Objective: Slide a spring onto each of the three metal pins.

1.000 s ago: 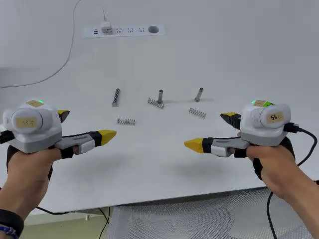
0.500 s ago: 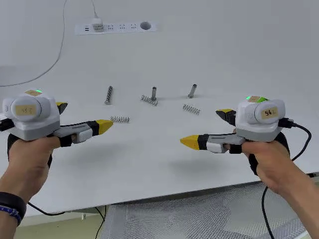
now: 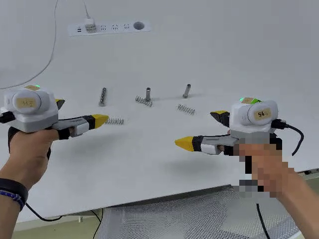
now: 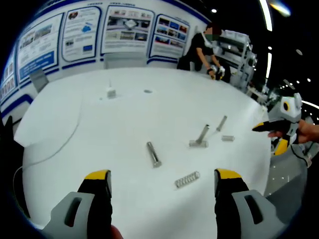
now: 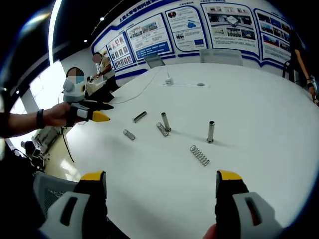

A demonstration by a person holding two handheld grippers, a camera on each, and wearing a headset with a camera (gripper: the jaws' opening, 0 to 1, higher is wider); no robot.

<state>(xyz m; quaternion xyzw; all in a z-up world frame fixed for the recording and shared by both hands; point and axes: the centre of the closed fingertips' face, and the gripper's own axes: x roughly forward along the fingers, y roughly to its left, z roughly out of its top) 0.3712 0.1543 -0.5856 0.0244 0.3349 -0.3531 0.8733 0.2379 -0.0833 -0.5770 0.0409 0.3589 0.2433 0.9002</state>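
Now, both of your grippers are above the near part of the white table [image 3: 159, 164], and both are empty. The left gripper [image 3: 79, 111] has its jaws wide apart, with nothing between them. The right gripper [image 3: 200, 129] is the same, with its jaws spread and holding nothing.

In the head view, the three pins are in a row further away from you, well apart from both grippers. You can see the left pin [image 3: 102, 96], the middle pin [image 3: 147, 94] and the right pin [image 3: 186, 90]. No pin has a spring on it. The middle and right pins seem to stand upright. For the left pin I cannot tell if it stands or leans.

The three springs lie flat on the table. The left spring [image 3: 114, 121] is nearer to you than the left pin, just beside the yellow tip of your left gripper. In the left gripper view, this spring [image 4: 187, 179] is between the two jaws, a little ahead of them. The middle spring [image 3: 143, 101] lies against the foot of the middle pin. The right spring [image 3: 186, 109] is near the right pin, on your side of it.

A power strip [image 3: 102, 27] lies at the far side of the table.
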